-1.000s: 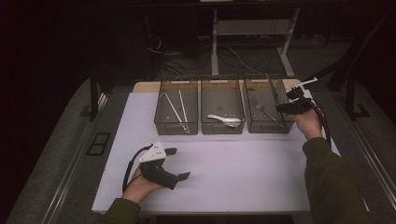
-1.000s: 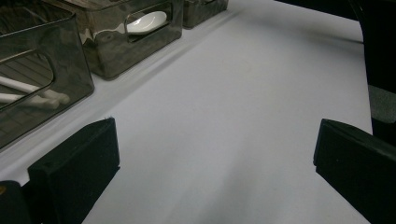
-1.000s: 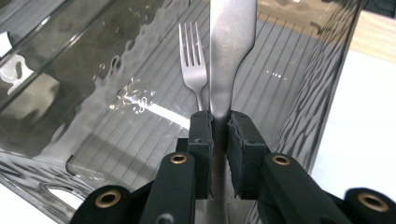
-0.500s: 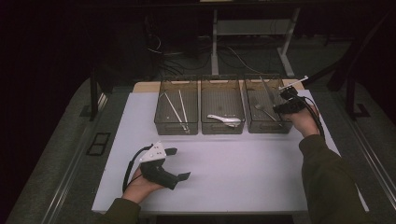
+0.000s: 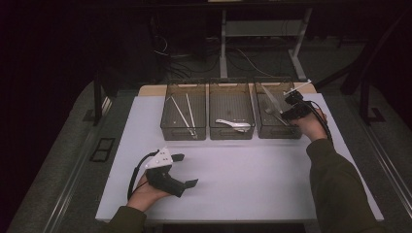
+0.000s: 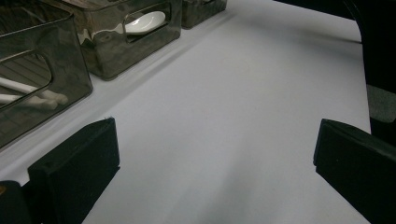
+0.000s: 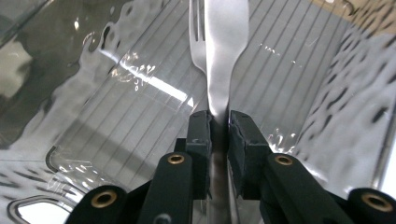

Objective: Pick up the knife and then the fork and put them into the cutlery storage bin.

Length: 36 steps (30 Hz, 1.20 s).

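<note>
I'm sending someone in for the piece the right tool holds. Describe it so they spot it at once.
Three smoky clear bins sit in a row at the far edge of the white table. Go to the right-hand bin, where the right tool is shut on a metal utensil. It is shiny steel, unlike the white spoon next door.

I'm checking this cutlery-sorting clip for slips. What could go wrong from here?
The right tool pinches a shiny metal fork only at its thin handle, so it could pivot or slide out. It hangs over the right-hand smoky clear plastic bin, where another metal piece lies; a drop might clatter onto that. The tool is close to the bin's wall and could nudge the bin.
</note>
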{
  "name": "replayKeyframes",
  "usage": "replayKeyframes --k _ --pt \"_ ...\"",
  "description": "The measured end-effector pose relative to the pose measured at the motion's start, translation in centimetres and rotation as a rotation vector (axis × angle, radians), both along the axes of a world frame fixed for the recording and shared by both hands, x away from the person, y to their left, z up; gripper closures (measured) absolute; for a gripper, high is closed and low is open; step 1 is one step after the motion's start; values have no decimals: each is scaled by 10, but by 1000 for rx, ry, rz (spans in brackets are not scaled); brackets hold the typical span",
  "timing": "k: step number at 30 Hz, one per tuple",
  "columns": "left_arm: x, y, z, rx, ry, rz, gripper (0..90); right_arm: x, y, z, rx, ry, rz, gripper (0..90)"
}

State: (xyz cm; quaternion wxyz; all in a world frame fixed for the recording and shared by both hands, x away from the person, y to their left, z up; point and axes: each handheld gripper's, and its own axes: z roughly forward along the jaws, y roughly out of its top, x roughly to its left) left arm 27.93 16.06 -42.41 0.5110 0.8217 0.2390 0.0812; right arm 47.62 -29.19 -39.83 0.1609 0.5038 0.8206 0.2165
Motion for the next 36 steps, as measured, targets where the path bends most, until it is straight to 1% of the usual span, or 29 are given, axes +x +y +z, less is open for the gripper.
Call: replayKeyframes --k 2,5,8,10,12,14,18,20,21,23,25,26,30,31,33,36 --pt "0 0 0 0 0 0 0 0 0 0 15 -1 -5 783" --pt "0 0 0 0 0 0 0 -1 -2 2 22 -6 -6 765" --pt "0 0 0 0 -1 0 0 -2 -5 4 53 -10 -9 739" --pt "0 0 0 0 -1 1 0 -3 -7 6 79 -15 -7 722" --pt "-1 0 0 1 -1 1 0 -4 -9 8 113 -14 -1 688" --pt "-1 0 0 3 -1 1 0 -5 -11 9 143 -25 6 642" --pt "-1 0 0 2 -2 2 0 -9 -15 14 208 -51 7 566" --pt "0 1 0 3 -2 1 0 -12 -17 16 227 -66 14 522" --pt "0 1 0 3 -2 2 0 -15 -18 17 237 -82 16 505" --pt "0 1 0 3 -2 1 0 -19 -21 19 258 -103 18 487" --pt "0 0 0 1 2 1 0 -23 -23 22 304 -110 18 472" --pt "0 -1 0 3 2 1 0 -25 -25 23 315 -114 21 463" --pt "0 -1 0 5 2 1 0 -35 -27 25 315 -143 30 427" --pt "0 0 0 5 2 1 0 -37 -27 25 320 -146 27 423" --pt "0 -1 0 3 3 2 0 -43 -28 26 343 -150 41 412" --pt "0 -1 0 3 4 2 0 -49 -28 26 348 -155 61 397"
